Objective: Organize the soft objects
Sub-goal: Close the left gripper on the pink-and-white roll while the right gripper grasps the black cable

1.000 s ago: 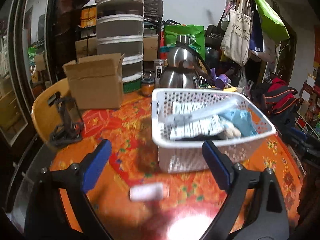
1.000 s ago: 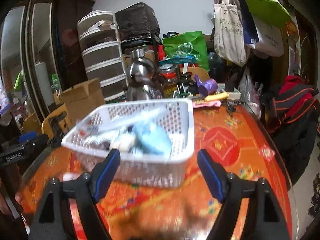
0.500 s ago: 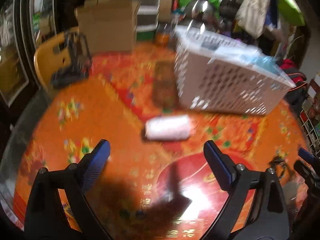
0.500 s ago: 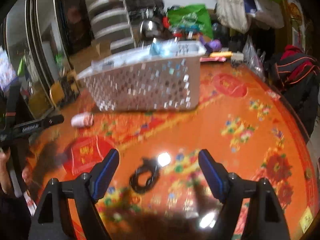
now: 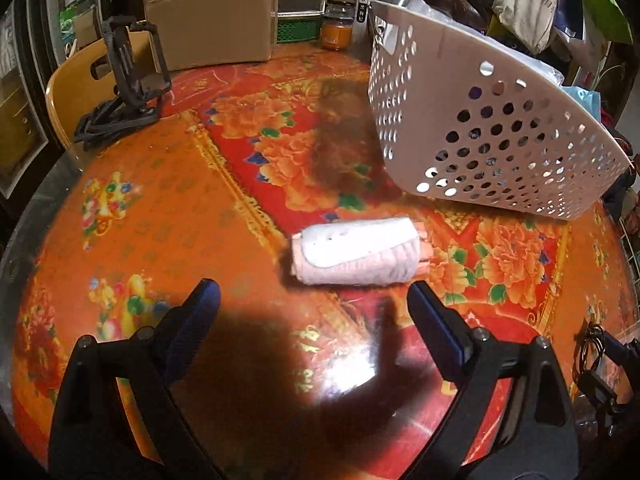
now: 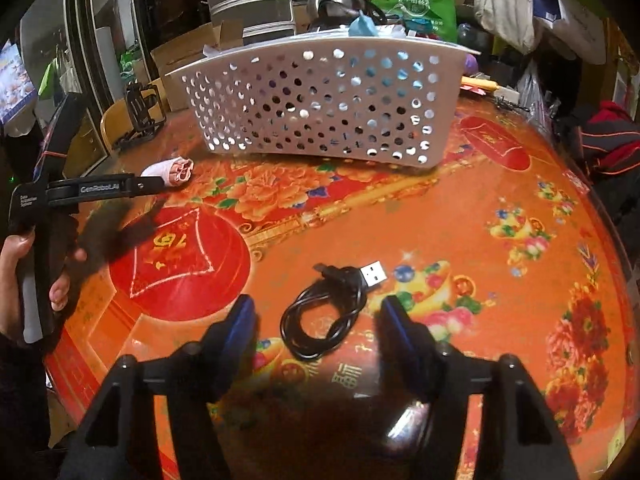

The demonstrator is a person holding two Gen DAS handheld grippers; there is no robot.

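left hand-held gripper spread, nearing rolled towel | right hand-held gripper spread, straddling USB cable | advising: pinch roll mid-body, squarely

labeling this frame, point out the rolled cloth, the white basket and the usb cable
rolled cloth (image 5: 356,254), left wrist view, middle of the roll
white basket (image 6: 320,100), right wrist view, perforated side wall
usb cable (image 6: 324,316), right wrist view, coiled loop

A: Warm indoor light from above; it glares white on the glossy tablecloth just ahead of the left gripper, whose dark shadow falls there too.

B: Blur?

A: Mild in both views (the basket is a little soft). Fisheye bending curves the edges, corners go black, and the background clutter is dim, possibly out of focus.
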